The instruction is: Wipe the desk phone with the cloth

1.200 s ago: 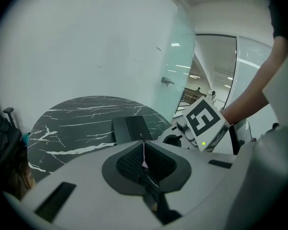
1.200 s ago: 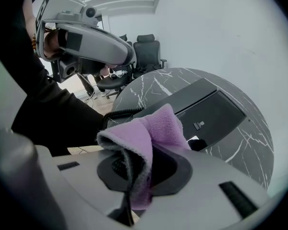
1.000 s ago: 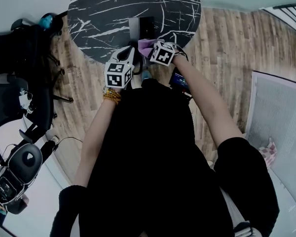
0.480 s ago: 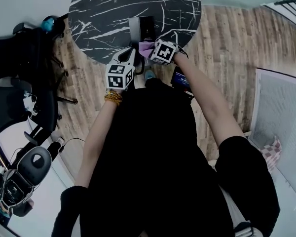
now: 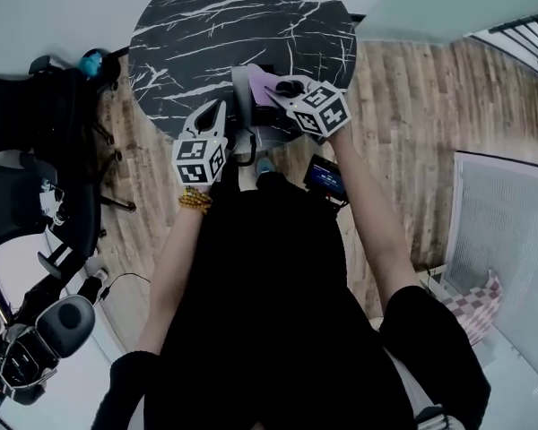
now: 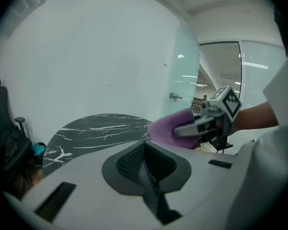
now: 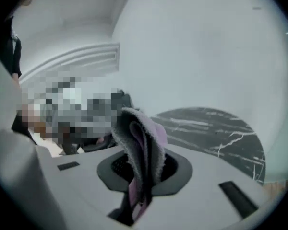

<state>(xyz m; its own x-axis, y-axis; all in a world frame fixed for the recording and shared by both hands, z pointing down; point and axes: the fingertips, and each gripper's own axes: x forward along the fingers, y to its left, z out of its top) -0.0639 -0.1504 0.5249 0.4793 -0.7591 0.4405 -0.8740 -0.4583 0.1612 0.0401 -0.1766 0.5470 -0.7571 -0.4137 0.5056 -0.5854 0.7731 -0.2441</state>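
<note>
A round black marble table (image 5: 206, 25) fills the top of the head view. The desk phone (image 5: 241, 81) shows only as a grey strip at the table's near edge, mostly hidden behind the grippers. My right gripper (image 5: 276, 88) hovers over it, shut on a purple cloth (image 5: 261, 84). In the right gripper view the folded cloth (image 7: 143, 145) stands up between the jaws. My left gripper (image 5: 217, 109) is just left of the phone, shut, with nothing in it (image 6: 146, 150). From the left gripper view I see the right gripper (image 6: 212, 122) and the cloth (image 6: 169, 128).
Black office chairs (image 5: 31, 141) stand left of the table on the wood floor (image 5: 403, 106). A small dark device with a lit screen (image 5: 326, 176) hangs near the person's waist. A white panel (image 5: 511, 231) stands at the right. A glass wall (image 6: 187, 75) rises behind the table.
The right gripper has carried the cloth farther out over the table and phone. The left gripper has drawn back and to the left.
</note>
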